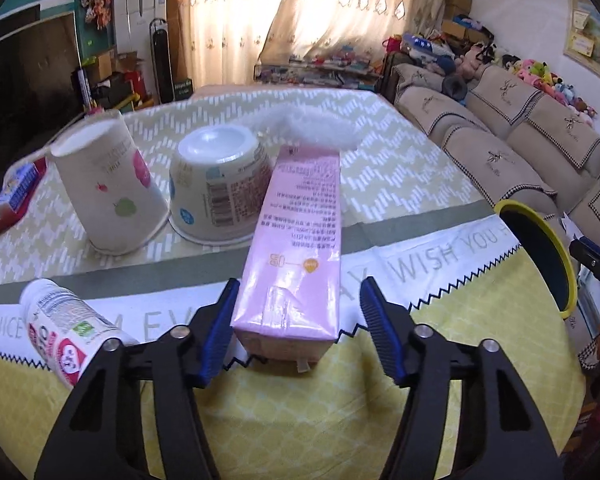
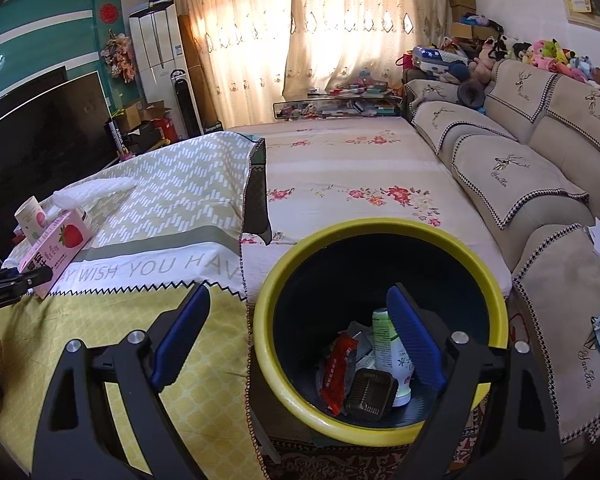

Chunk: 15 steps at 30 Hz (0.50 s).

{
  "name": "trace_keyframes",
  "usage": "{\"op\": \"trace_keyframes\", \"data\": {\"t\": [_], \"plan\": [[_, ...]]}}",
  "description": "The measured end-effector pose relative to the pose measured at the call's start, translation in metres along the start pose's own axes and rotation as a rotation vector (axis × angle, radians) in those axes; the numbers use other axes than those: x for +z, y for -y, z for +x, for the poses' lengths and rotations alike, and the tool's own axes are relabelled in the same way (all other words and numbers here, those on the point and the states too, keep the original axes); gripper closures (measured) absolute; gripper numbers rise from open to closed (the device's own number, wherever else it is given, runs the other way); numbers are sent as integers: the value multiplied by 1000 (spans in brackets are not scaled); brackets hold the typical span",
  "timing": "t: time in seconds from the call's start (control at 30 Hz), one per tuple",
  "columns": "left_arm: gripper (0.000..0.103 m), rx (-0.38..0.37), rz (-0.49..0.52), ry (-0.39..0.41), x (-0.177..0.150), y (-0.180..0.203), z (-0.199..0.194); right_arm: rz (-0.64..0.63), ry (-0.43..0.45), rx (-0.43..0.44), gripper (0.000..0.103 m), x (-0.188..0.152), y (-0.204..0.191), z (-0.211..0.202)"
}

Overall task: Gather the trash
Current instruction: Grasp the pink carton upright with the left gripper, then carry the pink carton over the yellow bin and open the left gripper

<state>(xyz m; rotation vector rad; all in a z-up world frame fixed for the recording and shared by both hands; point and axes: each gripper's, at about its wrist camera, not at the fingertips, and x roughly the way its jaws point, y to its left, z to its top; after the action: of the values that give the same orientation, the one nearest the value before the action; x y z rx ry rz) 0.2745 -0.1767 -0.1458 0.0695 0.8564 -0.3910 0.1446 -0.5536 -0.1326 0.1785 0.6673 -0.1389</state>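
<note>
The pink carton (image 1: pixel 290 248) lies flat at frame centre on the tablecloth (image 1: pixel 440 184), its near end between the left gripper's (image 1: pixel 300 330) spread jaws; the left pad seems to touch it. At lower right, the right gripper (image 2: pixel 300 338) hangs spread over the yellow-rimmed bin (image 2: pixel 284 264), empty-jawed.

Pink milk carton (image 1: pixel 296 240) lies flat on the table; yellow-rimmed bin (image 2: pixel 380 360) holds trash.
</note>
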Motion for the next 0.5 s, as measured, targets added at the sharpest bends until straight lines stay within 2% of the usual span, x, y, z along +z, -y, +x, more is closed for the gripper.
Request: {"op": "trace_keyframes", "data": {"t": [0.07,0.13,0.3,0.5], "plan": [[53,7,-5,-4,1,-1,2,3,-1,4,18,0,0,0],[63,21,0,-19,0,1,5,5,-2,9,18,-1,0,0],[65,14,-7,-12,-3,4,3,3,4,19,18,0,-2,-3],[65,30,-7,102,-1,5,-41,1,12,28,18,1,-3,-8]]}}
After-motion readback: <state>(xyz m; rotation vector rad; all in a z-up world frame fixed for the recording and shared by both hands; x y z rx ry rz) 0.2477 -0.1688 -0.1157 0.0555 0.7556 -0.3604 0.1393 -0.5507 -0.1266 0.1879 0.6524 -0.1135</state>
